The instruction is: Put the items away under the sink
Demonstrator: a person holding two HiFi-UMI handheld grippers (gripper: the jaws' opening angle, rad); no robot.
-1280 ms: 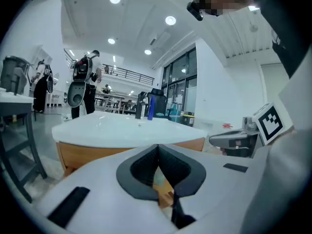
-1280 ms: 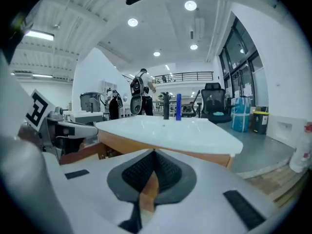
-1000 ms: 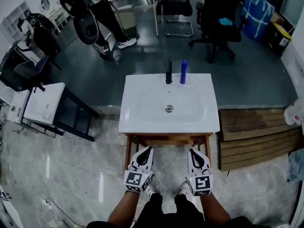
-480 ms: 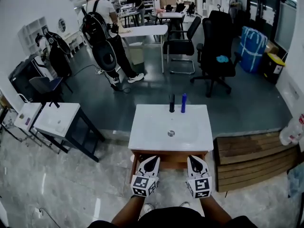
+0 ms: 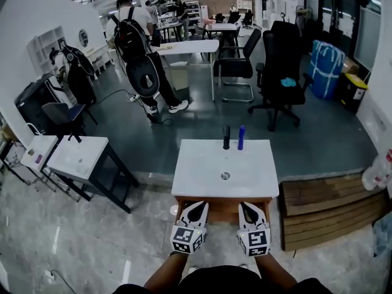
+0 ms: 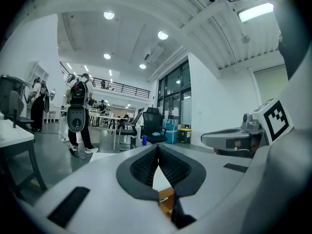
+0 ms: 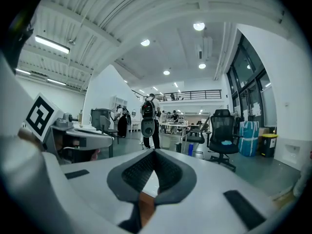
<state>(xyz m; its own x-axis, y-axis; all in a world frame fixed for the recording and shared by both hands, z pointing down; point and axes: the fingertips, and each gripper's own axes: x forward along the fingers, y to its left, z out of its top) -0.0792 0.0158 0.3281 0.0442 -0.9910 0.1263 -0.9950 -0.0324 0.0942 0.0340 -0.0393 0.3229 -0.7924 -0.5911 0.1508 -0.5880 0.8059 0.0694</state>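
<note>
A brown slatted wooden platform (image 5: 324, 208) lies on the floor to the right of the right gripper (image 5: 245, 207). Straight ahead of both grippers stands the white rectangular ceramic sink (image 5: 202, 170) on its brown wooden cabinet (image 5: 223, 209). The cabinet's front rail shows between and just past the two sets of tips. Off to the left of the left gripper (image 5: 200, 207), well apart from it, is a white-topped side table with black legs (image 5: 76, 158).

Far beyond the sink, a black mesh office chair (image 5: 282, 66) sits ahead and to the right, and a person wearing a dark backpack (image 5: 138, 51) stands ahead and to the left.

The two grippers are held side by side at the near edge of the sink and point forward. Each has its dark ribbed jaws pressed together at the tips with nothing between them.

The slim blue plastic bottle (image 5: 241, 137) stands upright on the far rim of the sink. It is ahead of the right gripper and just to the right of the black cylindrical faucet (image 5: 226, 137). The small round metal drain (image 5: 225, 176) sits in the basin between the faucet and the grippers.
</note>
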